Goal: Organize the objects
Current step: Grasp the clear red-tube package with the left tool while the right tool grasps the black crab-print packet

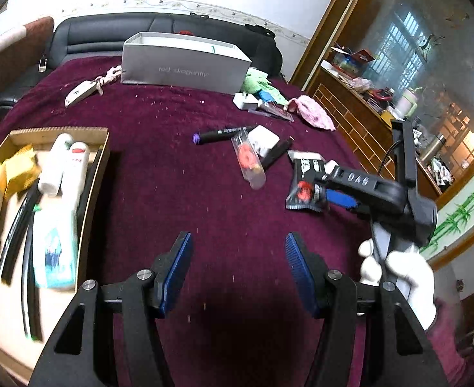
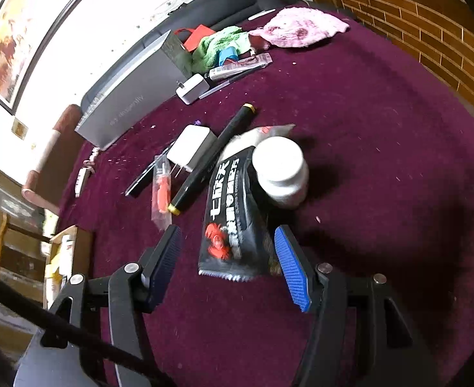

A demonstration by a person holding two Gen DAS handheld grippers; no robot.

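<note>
A black snack packet (image 2: 230, 213) with red print lies on the maroon cloth (image 2: 366, 129), next to a white bottle (image 2: 282, 171). My right gripper (image 2: 227, 254) is open, its blue pads either side of the packet's near end; it also shows in the left wrist view (image 1: 330, 190) at the packet (image 1: 304, 180). A black marker (image 2: 211, 158), a white charger (image 2: 192, 146) and a clear packet with orange parts (image 2: 160, 193) lie beyond. My left gripper (image 1: 238, 271) is open and empty above bare cloth, right of a cardboard tray (image 1: 92, 193) holding tubes and bottles.
A grey box (image 1: 185, 61) stands at the far side. A second white charger (image 1: 246, 100), green cloth (image 1: 259, 85) and pink cloth (image 1: 314, 113) lie at the far right. A key fob (image 1: 80, 92) lies at the far left. A wooden cabinet (image 1: 350, 109) borders the right.
</note>
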